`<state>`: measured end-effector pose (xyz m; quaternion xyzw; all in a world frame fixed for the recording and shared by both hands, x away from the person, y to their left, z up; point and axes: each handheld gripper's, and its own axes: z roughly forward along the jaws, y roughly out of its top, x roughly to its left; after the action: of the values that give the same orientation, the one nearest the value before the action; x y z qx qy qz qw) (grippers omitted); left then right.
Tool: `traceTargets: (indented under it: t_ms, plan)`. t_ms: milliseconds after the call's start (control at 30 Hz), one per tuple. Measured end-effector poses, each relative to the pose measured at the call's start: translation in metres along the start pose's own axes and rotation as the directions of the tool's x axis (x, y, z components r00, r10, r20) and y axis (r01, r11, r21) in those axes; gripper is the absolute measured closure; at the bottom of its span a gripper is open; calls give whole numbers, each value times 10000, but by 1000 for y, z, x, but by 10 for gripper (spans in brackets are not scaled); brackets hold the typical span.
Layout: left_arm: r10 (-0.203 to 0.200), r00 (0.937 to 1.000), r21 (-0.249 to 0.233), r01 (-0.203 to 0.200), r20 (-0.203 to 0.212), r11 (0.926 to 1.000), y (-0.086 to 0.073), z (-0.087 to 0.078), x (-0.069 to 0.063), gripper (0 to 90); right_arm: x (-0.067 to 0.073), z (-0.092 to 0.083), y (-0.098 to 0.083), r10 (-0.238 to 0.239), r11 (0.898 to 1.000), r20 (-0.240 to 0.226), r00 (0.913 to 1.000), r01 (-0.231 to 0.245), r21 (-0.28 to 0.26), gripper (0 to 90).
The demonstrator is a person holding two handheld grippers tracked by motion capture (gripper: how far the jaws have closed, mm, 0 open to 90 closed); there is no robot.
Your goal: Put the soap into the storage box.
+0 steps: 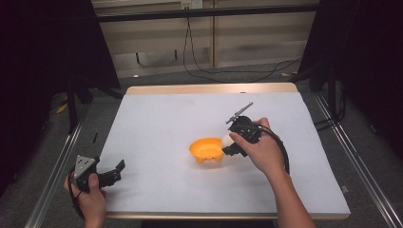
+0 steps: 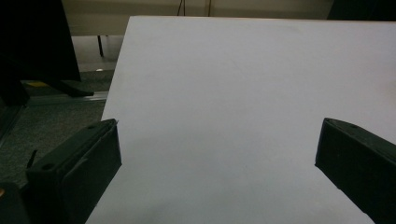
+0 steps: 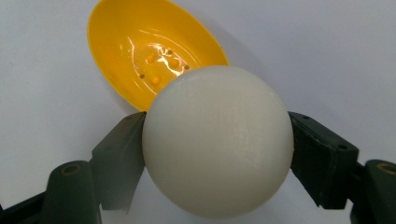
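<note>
A yellow-orange bowl (image 1: 206, 148) sits near the middle of the white table; in the right gripper view the bowl (image 3: 140, 51) is empty and glossy inside. My right gripper (image 1: 230, 145) is shut on a white ball (image 1: 227, 140) just right of the bowl's rim. Up close, the white ball (image 3: 217, 140) is clamped between both black jaws, overlapping the bowl's near edge. My left gripper (image 1: 116, 172) rests at the table's front left corner, open, with nothing between its jaws (image 2: 219, 154).
The white table top (image 1: 157, 123) has a wooden edge at the far side. Cables hang behind the table on the floor. A metal rail (image 1: 52, 175) runs along the left side, another along the right.
</note>
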<state>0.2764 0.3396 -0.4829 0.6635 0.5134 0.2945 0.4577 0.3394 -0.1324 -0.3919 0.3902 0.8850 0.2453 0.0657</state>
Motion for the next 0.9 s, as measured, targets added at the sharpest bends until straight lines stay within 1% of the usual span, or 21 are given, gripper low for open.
traceTargets:
  t_ms: [67, 433, 633, 700, 900]
  plan:
    - [-42, 10000, -28, 42, 39, 10000, 0, 0, 0, 1, 4, 2, 4, -45, 10000, -63, 10000, 45, 25, 249]
    - [-83, 9999, -20, 83, 67, 10000, 0, 0, 0, 1, 15, 12, 17, -316, 9995, -207, 9993, 317, 60, 250]
    - [-73, 9999, -17, 74, 70, 10000, 0, 0, 0, 1, 19, 15, 23, -290, 9996, -230, 9993, 292, 65, 250]
    - [-61, 10000, -15, 61, 67, 10000, 0, 0, 0, 1, 21, 18, 26, -373, 9993, -222, 9991, 375, 71, 250]
    - [-63, 10000, -11, 63, 72, 10000, 0, 0, 0, 0, 25, 23, 31, -327, 9994, -271, 9991, 330, 84, 250]
